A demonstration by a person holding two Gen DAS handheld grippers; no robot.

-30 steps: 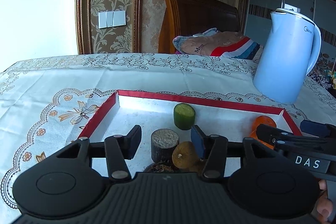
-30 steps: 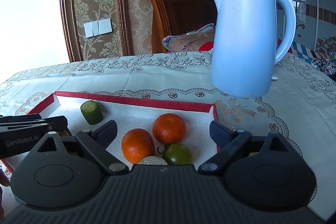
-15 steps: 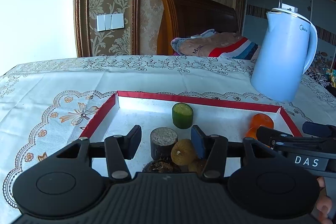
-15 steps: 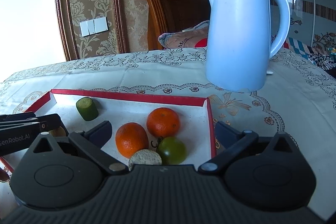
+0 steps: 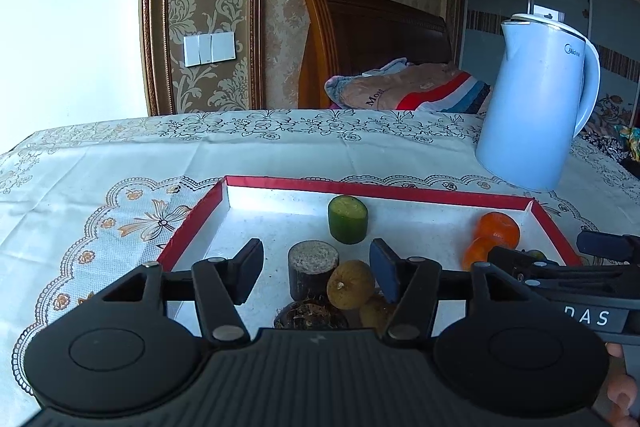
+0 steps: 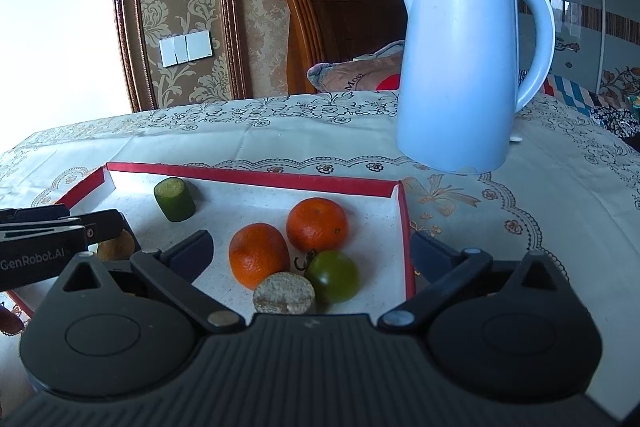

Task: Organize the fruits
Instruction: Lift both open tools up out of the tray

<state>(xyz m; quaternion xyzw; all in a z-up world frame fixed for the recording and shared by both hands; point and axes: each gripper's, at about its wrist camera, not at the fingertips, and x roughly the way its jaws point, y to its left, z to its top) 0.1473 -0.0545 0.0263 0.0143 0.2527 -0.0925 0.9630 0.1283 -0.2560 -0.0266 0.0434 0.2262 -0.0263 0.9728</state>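
Note:
A red-rimmed white tray (image 5: 192, 223) holds the fruit. In the left wrist view my left gripper (image 5: 316, 269) hangs low over the tray's near side, its jaws opening. A dark cylinder with a pale cut top (image 5: 313, 269) and a yellow-brown fruit (image 5: 351, 283) sit between the fingers, and neither pad presses them. A green cucumber piece (image 5: 347, 219) stands just beyond. My right gripper (image 6: 312, 251) is wide open around two oranges (image 6: 259, 255), a green tomato (image 6: 334, 275) and a pale cut round piece (image 6: 284, 293), touching none.
A tall light-blue kettle (image 6: 460, 67) stands on the patterned tablecloth behind the tray's right end. A second yellow-brown fruit (image 5: 376, 311) and a dark rough fruit (image 5: 310, 315) lie under the left gripper. A wooden headboard and folded blanket sit past the table's far edge.
The left jaws have spread a little wider around the cylinder and the brown fruit. The right jaws widened slightly at first, then held. Neither hand has shifted noticeably.

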